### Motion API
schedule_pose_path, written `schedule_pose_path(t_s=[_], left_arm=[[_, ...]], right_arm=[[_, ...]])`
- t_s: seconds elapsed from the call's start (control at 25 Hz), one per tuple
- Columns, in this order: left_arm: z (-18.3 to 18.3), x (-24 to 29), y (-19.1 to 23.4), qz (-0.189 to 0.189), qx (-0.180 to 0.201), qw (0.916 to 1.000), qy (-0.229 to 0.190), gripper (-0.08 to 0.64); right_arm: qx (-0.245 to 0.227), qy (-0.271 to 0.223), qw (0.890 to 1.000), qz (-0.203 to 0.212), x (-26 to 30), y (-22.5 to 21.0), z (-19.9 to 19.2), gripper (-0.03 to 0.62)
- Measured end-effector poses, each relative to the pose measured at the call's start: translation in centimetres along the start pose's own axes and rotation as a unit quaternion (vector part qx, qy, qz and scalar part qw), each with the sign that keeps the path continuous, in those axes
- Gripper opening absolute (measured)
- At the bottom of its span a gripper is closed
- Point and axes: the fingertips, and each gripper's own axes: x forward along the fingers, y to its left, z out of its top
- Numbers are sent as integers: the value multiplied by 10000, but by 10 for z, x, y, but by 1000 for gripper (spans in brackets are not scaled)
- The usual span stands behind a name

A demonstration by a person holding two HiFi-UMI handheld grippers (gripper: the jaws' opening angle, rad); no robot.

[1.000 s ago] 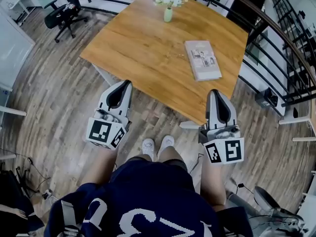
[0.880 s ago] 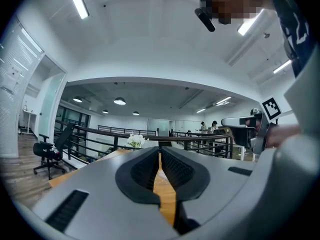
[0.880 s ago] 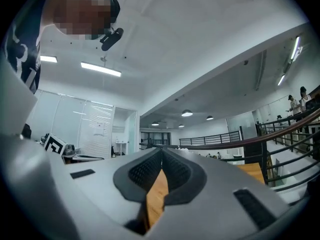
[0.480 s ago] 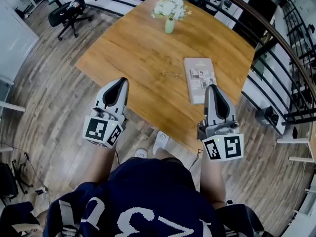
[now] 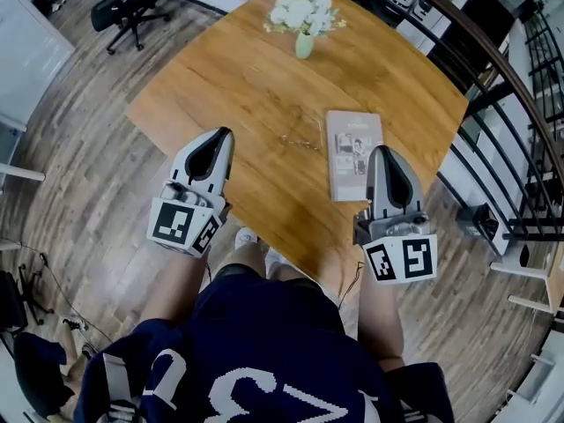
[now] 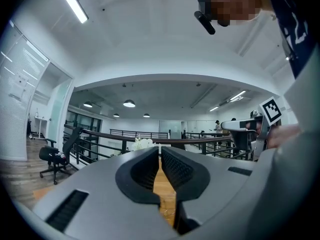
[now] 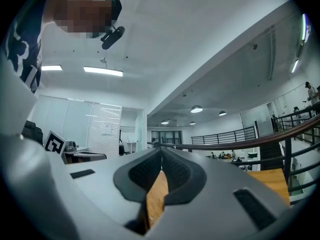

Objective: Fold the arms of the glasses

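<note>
Two grippers are held at the near edge of the wooden surface, and both are empty. The left gripper has its fingers pressed together, and the right gripper also. The glasses lie on the surface between them, just beside the book, and neither gripper touches them.

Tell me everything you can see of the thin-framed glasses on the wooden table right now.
The thin wire-framed glasses look small and pale, with almost see-through lenses, and lie flat on the brown wooden table. They sit just left of the grey book, apart from it. Whether the arms are open or folded is too fine to tell. Only the tabletop touches them; the left gripper and right gripper are clear of them.
</note>
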Motion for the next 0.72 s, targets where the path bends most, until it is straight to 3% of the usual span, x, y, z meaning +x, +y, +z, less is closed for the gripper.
schedule_pose_path(t_s=[0.32, 0.52, 0.6, 0.72], left_arm=[[-13, 25, 10, -236, -22, 9996, 126, 28], [-24, 40, 18, -486, -22, 9986, 188, 28], [-32, 47, 23, -553, -60, 9981, 261, 28], [-48, 57, 31, -621, -139, 9971, 409, 28]], right_arm=[[105, 257, 9995, -137, 25, -7, -22, 28], [283, 715, 9966, -286, 46, -3, -61, 28], [514, 966, 9932, -394, 55, -3, -84, 28], [1331, 1298, 9809, -580, 65, -2, -126, 28]])
